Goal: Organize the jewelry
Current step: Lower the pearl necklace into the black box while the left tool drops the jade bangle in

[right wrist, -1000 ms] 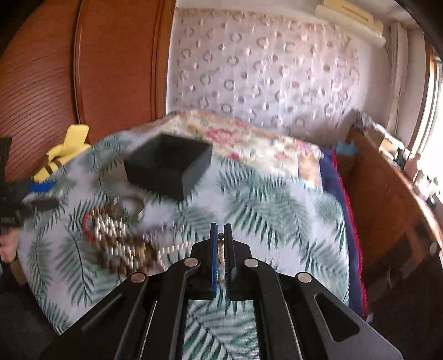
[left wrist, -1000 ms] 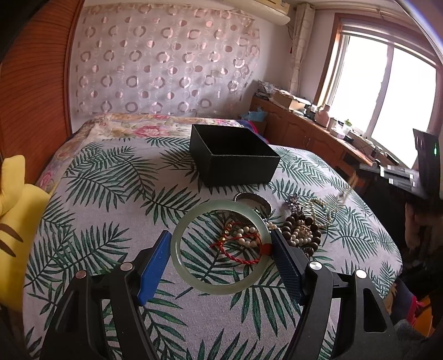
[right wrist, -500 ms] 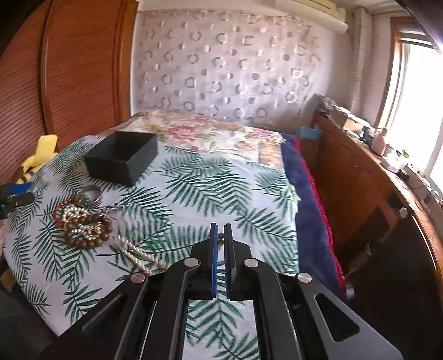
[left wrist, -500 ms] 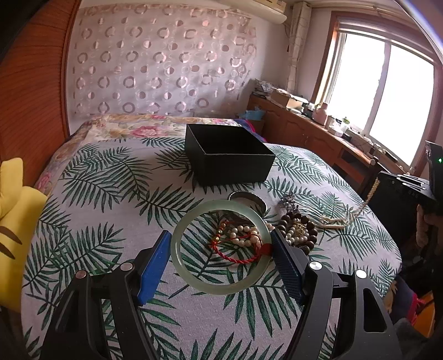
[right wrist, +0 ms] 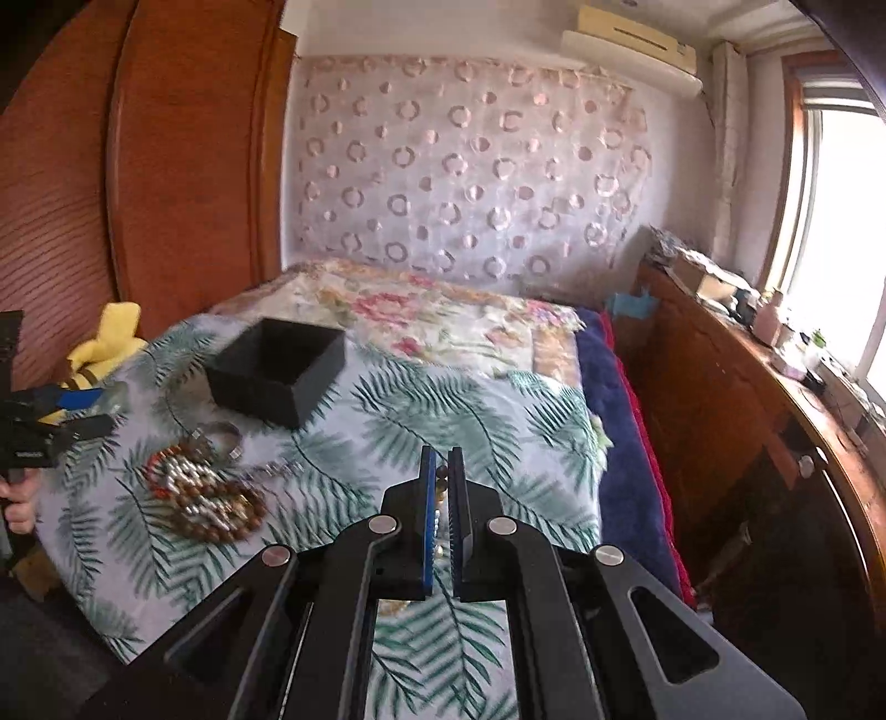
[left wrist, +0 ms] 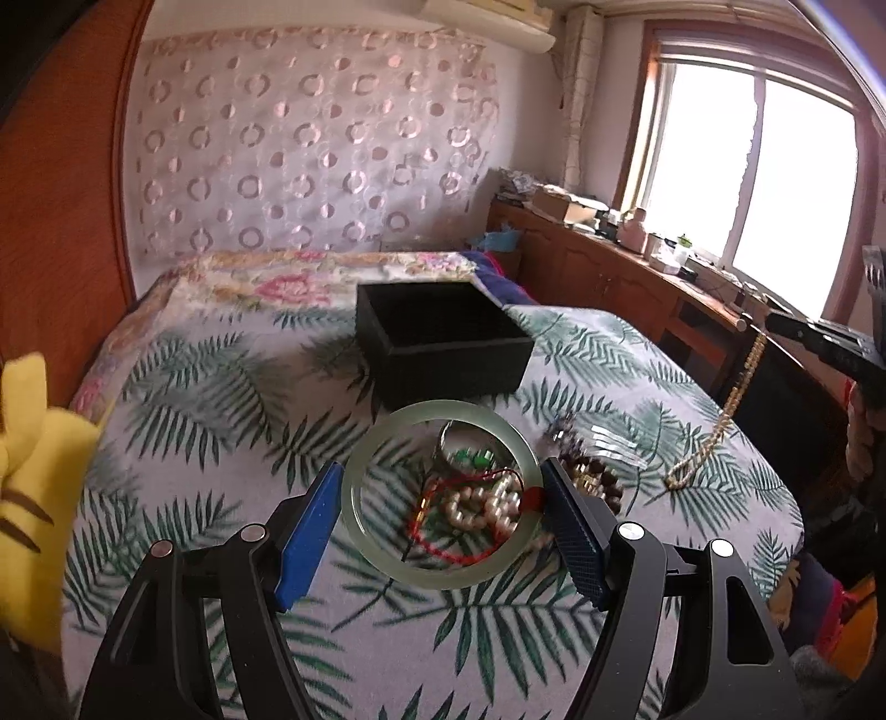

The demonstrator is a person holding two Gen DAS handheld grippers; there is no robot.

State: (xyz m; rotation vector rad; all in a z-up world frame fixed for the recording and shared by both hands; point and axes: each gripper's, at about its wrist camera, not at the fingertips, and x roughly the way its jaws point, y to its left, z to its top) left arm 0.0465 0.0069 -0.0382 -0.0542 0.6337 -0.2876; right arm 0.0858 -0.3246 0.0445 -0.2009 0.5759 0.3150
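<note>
Jade bangle [left wrist: 440, 490] clamped in left tool [left wrist: 440, 512]; right tool [right wrist: 441, 490] pinches bead necklace [left wrist: 714, 437].

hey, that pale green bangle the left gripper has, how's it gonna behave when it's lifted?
The green bangle looks like a rigid hoop, so it should keep its shape. Its glossy rim, pinched only at two sides by the left gripper, may slip. Probably brittle if dropped.

A home bedroom: bed [left wrist: 232, 421], wooden headboard [right wrist: 166, 183], air conditioner [right wrist: 631, 41].
</note>
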